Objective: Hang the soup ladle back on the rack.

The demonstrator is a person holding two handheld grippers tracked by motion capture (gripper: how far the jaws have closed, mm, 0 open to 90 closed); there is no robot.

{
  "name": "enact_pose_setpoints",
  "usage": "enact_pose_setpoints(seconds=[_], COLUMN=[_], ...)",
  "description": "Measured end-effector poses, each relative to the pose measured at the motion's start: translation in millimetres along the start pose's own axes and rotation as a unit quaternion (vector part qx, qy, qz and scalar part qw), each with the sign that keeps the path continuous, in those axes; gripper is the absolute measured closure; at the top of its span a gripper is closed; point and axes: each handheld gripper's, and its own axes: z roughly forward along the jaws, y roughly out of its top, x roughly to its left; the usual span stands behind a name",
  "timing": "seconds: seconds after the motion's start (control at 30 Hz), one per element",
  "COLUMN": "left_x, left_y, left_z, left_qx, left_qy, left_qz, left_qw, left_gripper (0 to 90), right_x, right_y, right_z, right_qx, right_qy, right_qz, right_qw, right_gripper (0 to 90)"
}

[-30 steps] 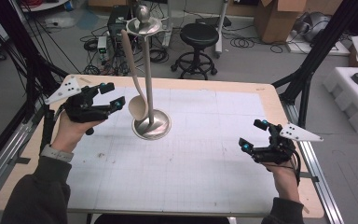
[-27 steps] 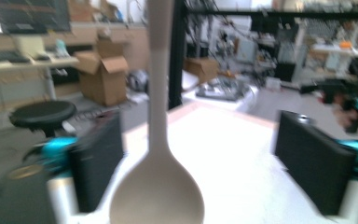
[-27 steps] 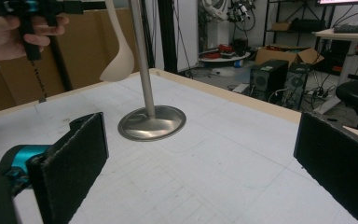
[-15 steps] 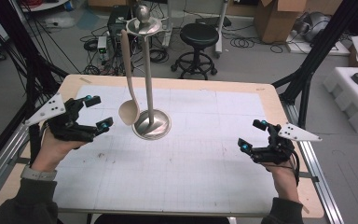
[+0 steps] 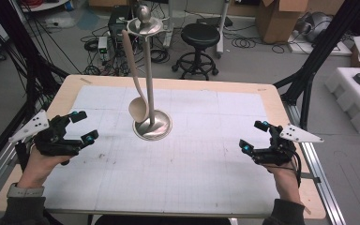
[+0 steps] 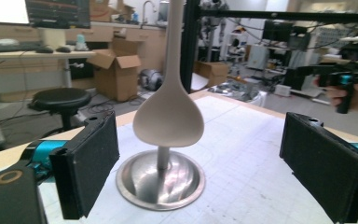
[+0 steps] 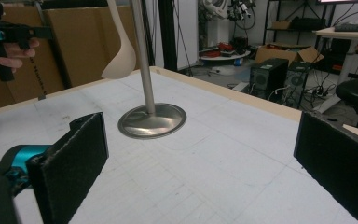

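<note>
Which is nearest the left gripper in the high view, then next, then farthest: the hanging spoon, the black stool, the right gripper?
1. Spoon, hanging from the stand at table centre.
2. Right gripper, over the table's right edge.
3. Black stool, on the floor beyond the table.

1. The right tool (image 7: 200, 163) holds its two black padded jaws wide apart, nothing between them.
2. Beyond stands a tall steel stand with a round base (image 7: 152, 120) on the white gridded surface (image 7: 223, 154).
3. A pale beige ladle (image 7: 120, 58) hangs beside the stand's pole.
4. The left tool (image 7: 4, 35) sits top left, in a hand.
</note>
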Motion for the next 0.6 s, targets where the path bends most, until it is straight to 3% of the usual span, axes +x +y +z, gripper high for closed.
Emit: enact_pose_setpoints(seconds=[0.3,0.6], left_x=[4.9,3.3], left_y=[1.1,-9.1], left_z=[-8.0,-20.2], left_qx=[-0.001,0.003], left_qy=[0.036,0.037], left_qz=[0.012,0.019], left_qw=[0.9993,0.9991], left_gripper=[12.1,12.2], right_x=[-0.4,1.9], right_y=[-1.3,-2.9], right_z=[-1.3,3.6], right_qx=[0.0,0.004], right_qy=[-0.001,0.006], right_qz=[0.003,-0.001], right_qw=[1.0,1.0], right_gripper=[2.0,2.0])
